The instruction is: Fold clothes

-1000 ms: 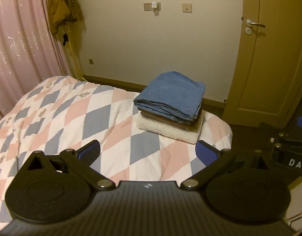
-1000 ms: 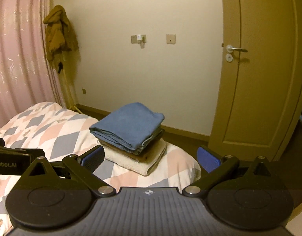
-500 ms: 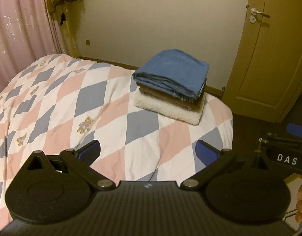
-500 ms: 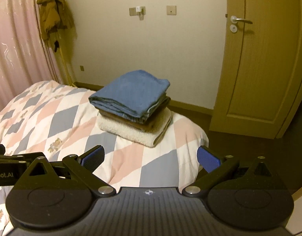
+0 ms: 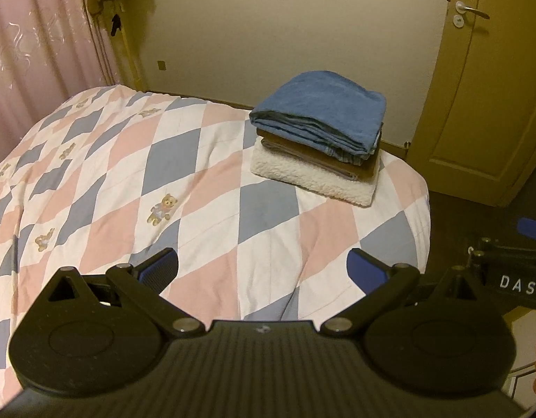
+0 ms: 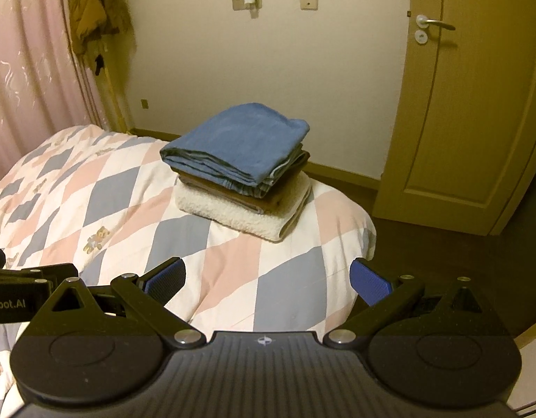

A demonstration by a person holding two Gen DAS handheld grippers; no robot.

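Note:
Three folded garments are piled at the far right corner of the bed: a blue one (image 5: 325, 104) (image 6: 243, 137) on top, a brown one (image 5: 341, 165) (image 6: 257, 198) under it, and a white fleecy one (image 5: 313, 179) (image 6: 240, 214) at the bottom. My left gripper (image 5: 262, 266) is open, hovering over the bed's near part with nothing between its blue pads. My right gripper (image 6: 268, 278) is open too, above the bed's near right edge, well short of the pile. The other gripper's body shows at each view's side edge.
The bed carries a diamond-patterned quilt (image 5: 128, 181) (image 6: 104, 195) with small bears. A wooden door (image 5: 484, 80) (image 6: 459, 104) stands right, dark floor (image 6: 425, 244) beside the bed. Pink curtain (image 5: 34, 41) and a hanging brown jacket (image 6: 90, 7) are at the left.
Both grippers have tilted downward and risen a little, so the bed and the pile sit higher in view and more quilt shows. The pile has not moved; both stay open.

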